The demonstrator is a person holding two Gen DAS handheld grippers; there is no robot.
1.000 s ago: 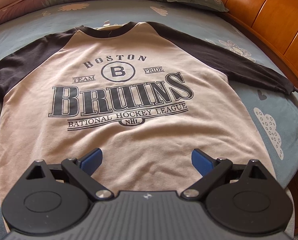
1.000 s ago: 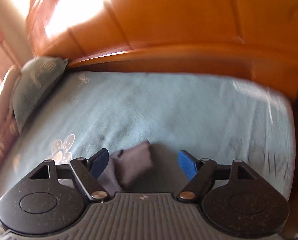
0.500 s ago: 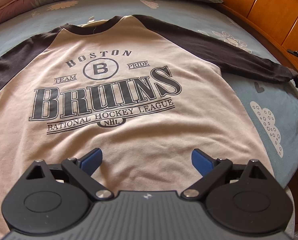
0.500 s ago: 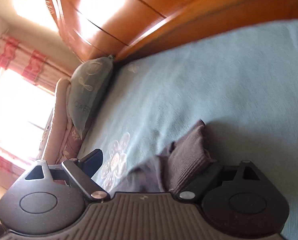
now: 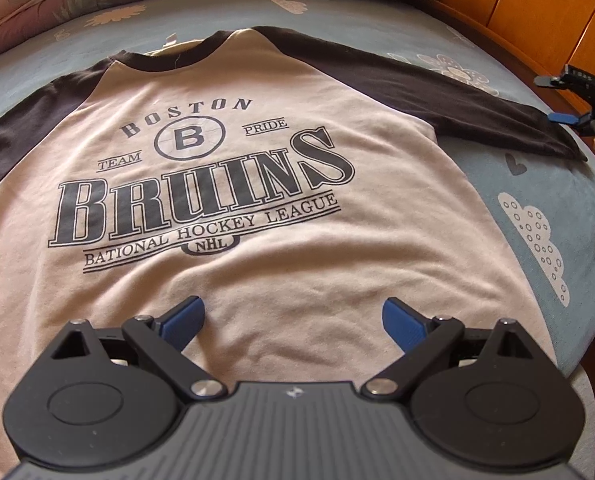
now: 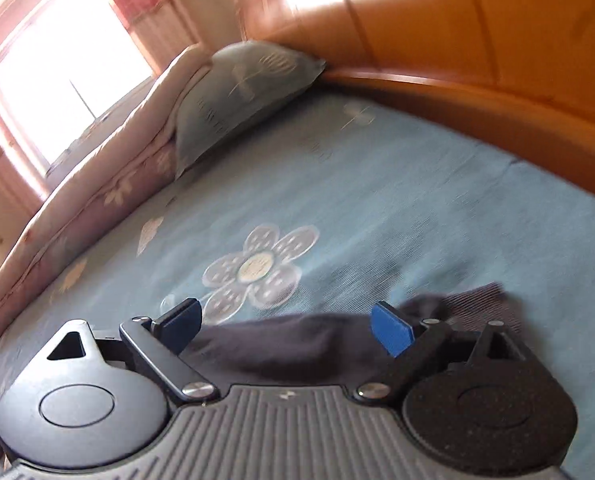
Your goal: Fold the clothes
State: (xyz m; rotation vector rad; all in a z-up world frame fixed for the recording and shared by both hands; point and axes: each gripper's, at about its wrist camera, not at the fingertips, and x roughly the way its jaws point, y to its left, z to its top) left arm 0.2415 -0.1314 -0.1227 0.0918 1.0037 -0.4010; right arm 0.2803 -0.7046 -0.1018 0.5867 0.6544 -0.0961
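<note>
Right tongs (image 6: 285, 326) have swung round since a second ago: headboard filled their view then, now window and pillow sit upper left, and the dark cuff has gone from between the pads to lower right. Their jaws have just been opening and stand released; the dark sleeve (image 6: 297, 344) lies on the bed under the gap, not pinched. Left tongs (image 5: 293, 320) barely shifted, also released, wide, nothing between the pads, hovering over the lower body of the shirt (image 5: 257, 280).

Shirt: cream body, dark raglan sleeves, Bruins print face up, spread flat on the blue floral bed sheet (image 5: 537, 208). It fills the centre of the left view, collar toward the top, one sleeve running to the right edge, where the right tongs (image 5: 577, 100) show beside its cuff. Pillow (image 6: 241, 92) and orange wooden headboard (image 6: 457, 40) lie beyond, top of the frame.

Step, as I read it: laying-out looks finished, sleeve just let go; no fold made yet. Next move likely calls for regripping the sleeve near the cuff and carrying it across the chest, while left tongs pin or take the hem. Right view is blurred, so the exact contact is unclear.
</note>
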